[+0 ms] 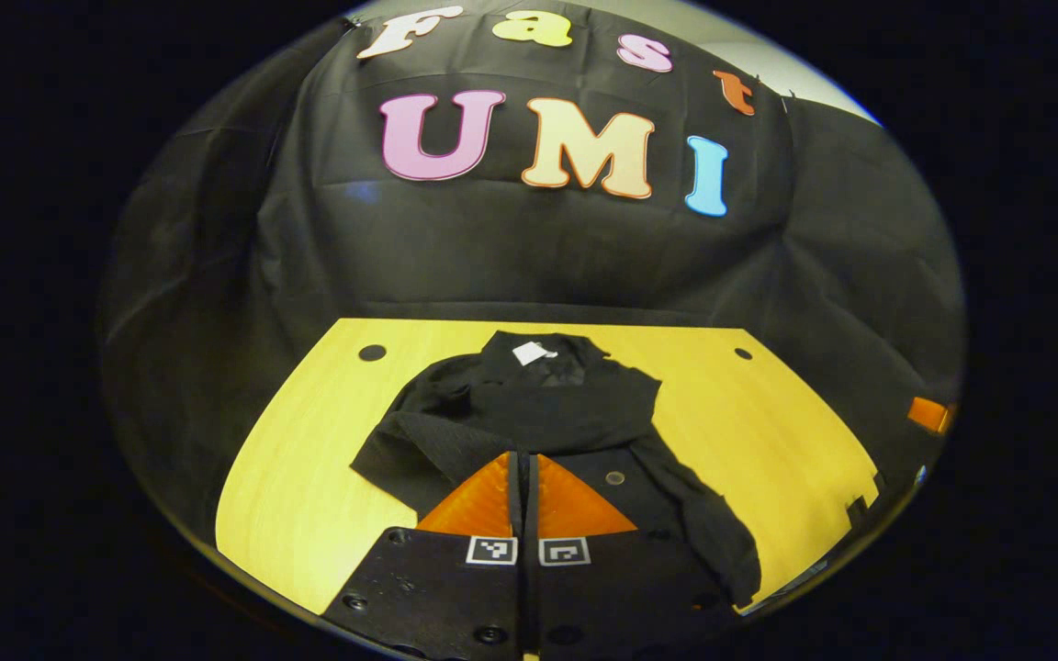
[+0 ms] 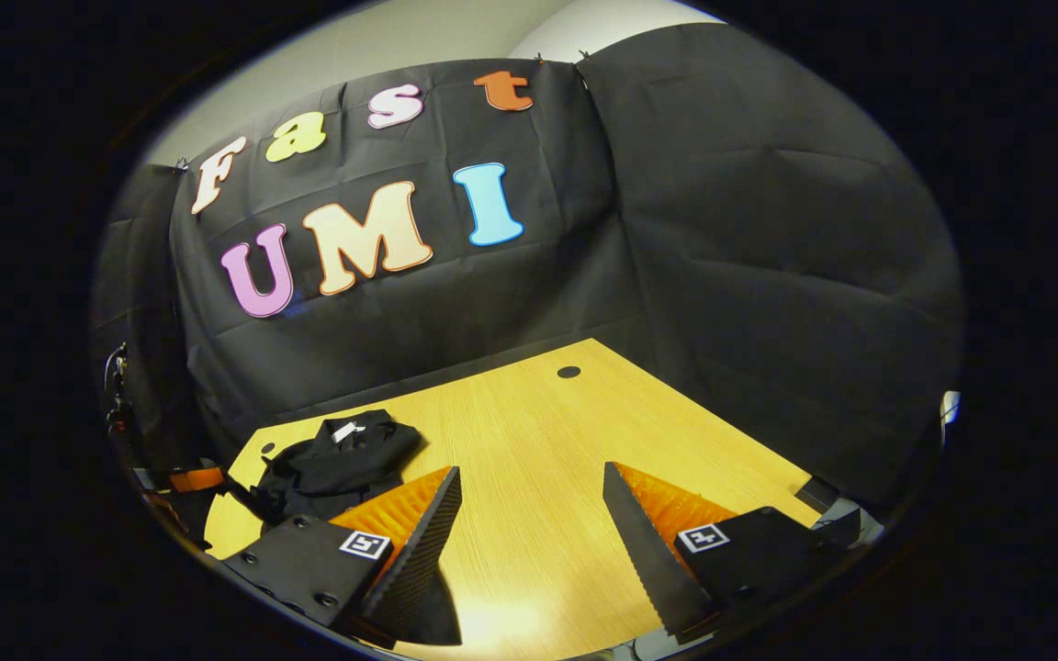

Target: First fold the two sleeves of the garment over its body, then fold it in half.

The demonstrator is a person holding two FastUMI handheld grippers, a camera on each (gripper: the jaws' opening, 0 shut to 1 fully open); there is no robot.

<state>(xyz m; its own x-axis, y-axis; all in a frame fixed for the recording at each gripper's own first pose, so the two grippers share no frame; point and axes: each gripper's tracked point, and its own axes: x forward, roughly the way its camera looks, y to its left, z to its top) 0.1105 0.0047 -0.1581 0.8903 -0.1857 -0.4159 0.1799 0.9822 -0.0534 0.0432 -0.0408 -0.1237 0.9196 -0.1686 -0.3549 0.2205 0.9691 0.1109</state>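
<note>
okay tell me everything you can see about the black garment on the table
The black garment lies rumpled on the yellow wooden table, collar at the far end with a white tag inside it. It looks like dark, textured cloth, with a button on the front. One sleeve trails toward the near edge. The left gripper, fingers together, sits over its near hem; whether it pinches cloth is unclear.

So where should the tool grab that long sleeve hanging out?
Probably near the cuff end of the sleeve, coming down from above. It lies flat and stretched out from the garment across the table, so its free end lifts and folds over easiest.
</note>
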